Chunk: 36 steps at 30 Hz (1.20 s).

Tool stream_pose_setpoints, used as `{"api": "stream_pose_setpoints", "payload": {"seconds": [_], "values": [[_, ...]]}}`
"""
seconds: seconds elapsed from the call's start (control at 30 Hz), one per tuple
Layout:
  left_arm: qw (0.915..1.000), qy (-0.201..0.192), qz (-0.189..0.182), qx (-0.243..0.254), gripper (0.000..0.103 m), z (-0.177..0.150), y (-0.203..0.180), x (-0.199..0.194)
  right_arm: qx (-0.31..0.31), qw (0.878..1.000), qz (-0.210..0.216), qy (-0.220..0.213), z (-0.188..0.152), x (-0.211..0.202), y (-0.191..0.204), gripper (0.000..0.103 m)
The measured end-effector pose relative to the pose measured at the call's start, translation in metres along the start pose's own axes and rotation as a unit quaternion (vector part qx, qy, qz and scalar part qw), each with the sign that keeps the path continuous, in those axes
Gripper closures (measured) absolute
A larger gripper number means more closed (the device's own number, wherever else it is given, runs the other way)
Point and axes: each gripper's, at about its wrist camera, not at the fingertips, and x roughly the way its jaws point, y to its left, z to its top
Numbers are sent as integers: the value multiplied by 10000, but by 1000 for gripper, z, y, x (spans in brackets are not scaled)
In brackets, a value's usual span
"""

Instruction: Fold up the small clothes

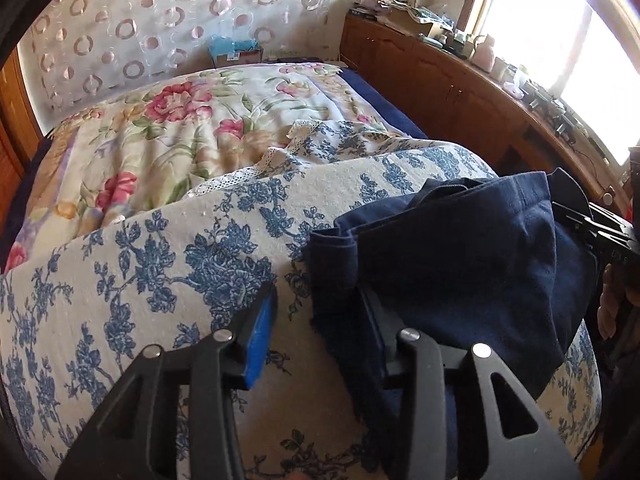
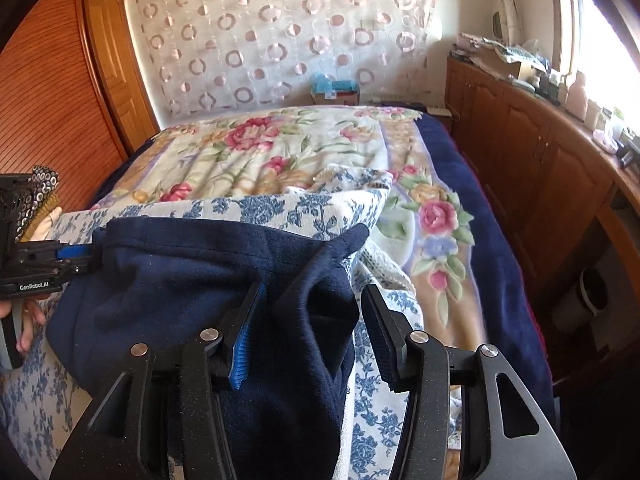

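Observation:
A navy blue garment [image 1: 456,248] lies bunched on a white cloth with blue flowers [image 1: 160,280] on the bed. It also shows in the right wrist view [image 2: 192,276]. My left gripper [image 1: 320,320] is open, its jaws wide apart around the garment's left edge. Its right finger lies under or against the fabric. My right gripper [image 2: 312,320] is open too, with a raised fold of the garment between its jaws. The left gripper also shows at the garment's left corner in the right wrist view [image 2: 76,256]. The right gripper shows at the garment's far right edge in the left wrist view [image 1: 592,220].
A floral blanket [image 2: 280,148] with a dark blue border covers the bed behind. Wooden cabinets [image 2: 540,168] with clutter on top run along the right under a bright window. A wooden wardrobe [image 2: 48,100] stands on the left. A circle-patterned curtain [image 2: 280,32] hangs at the head.

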Motion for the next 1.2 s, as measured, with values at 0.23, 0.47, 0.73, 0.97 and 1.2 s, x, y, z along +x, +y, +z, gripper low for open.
{"api": "stream_pose_setpoints", "payload": {"seconds": [0.23,0.47,0.73,0.97,1.2], "values": [[9996,148,-186,-145,63,4,-1,1,227,9989,335,245,-6,13,-9,50],[9964,238,-724,-363,64,2,-6,-1,271,9980,501,276,-7,15,-10,50],[9932,-241,-1056,-433,95,-7,-6,-26,229,9980,532,267,-8,12,-4,51],[9922,-563,-1111,-63,96,-12,-22,-65,198,9964,679,469,-7,16,3,62],[9900,-877,-1106,21,96,-21,-30,-91,267,9955,878,249,-9,6,9,89]]}}
